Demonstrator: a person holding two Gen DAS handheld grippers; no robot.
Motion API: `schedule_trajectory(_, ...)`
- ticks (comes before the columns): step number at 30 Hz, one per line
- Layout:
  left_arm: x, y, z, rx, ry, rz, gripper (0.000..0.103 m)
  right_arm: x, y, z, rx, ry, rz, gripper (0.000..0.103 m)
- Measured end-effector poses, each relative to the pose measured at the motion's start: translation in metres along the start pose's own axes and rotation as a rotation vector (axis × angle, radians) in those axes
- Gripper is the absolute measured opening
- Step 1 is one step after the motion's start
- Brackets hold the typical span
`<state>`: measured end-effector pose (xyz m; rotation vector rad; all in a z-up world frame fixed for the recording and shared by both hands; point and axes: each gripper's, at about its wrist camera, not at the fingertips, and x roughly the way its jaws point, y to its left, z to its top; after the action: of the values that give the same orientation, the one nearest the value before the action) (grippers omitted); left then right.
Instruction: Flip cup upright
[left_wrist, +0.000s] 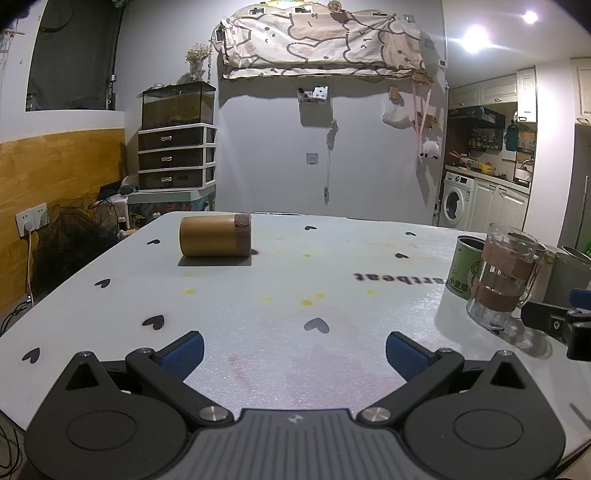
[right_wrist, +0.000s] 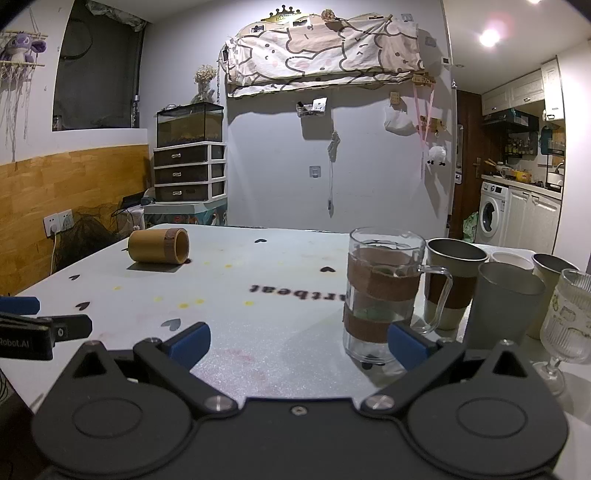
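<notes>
Step in hand: approach, by my reading. The bamboo cup (left_wrist: 215, 235) lies on its side, so the flip is not yet begun.
Cup position: far left part of the white foam-topped table (left_wrist: 258, 317), well ahead of both your grippers. Right wrist view shows its open mouth (right_wrist: 180, 246) facing right; a brown tape band sits at that mouth end.
Left gripper (left_wrist: 294, 349): fingers spread wide, blue pads (left_wrist: 183, 353) bare, nothing between them, touching nothing. It hovers low over the near table edge.
Right gripper (right_wrist: 298, 340): fingers equally wide apart and empty. The glass mug (right_wrist: 384, 291) stands just beyond the right pad (right_wrist: 408, 343); that pad overlaps the mug's base in the view, contact cannot be told.
Neighbours: green tin (left_wrist: 466, 266) behind the mug; grey metal tumblers (right_wrist: 504, 306) and a ribbed stemmed glass (right_wrist: 565, 325) clustered on the right, well apart from the cup.
Next move (judgement): you are better placed with the left gripper, which looks almost straight at the cup. Carry it forward, close the pads across the round body, then lift and rotate so the mouth ends up on top.
Risk (judgement): a round cup on its side may roll as the pads close; keep your right gripper clear of the glassware.
</notes>
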<state>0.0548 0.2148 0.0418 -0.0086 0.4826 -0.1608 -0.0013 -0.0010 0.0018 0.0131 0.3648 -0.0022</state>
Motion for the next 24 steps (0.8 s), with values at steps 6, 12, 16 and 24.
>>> schedule_trajectory(6, -0.0004, -0.0024, 0.0005, 0.005, -0.002, -0.003, 0.103, 0.0000, 0.0001, 0.0000, 0.000, 0.001, 0.001, 0.103)
schedule_trajectory(12, -0.0001, -0.0035, 0.0015, 0.006, 0.000, -0.004, 0.103, 0.0002, -0.0012, 0.0016, -0.001, -0.001, 0.000, 0.103)
schedule_trajectory(16, -0.0001, -0.0038, 0.0015, 0.007, 0.001, -0.006, 0.103, -0.0016, -0.0019, 0.0019, 0.000, -0.002, -0.001, 0.103)
schedule_trajectory(24, -0.0009, -0.0042, 0.0033, 0.006, 0.000, -0.014, 0.103, -0.0041, -0.0035, 0.0020, 0.000, -0.004, -0.002, 0.103)
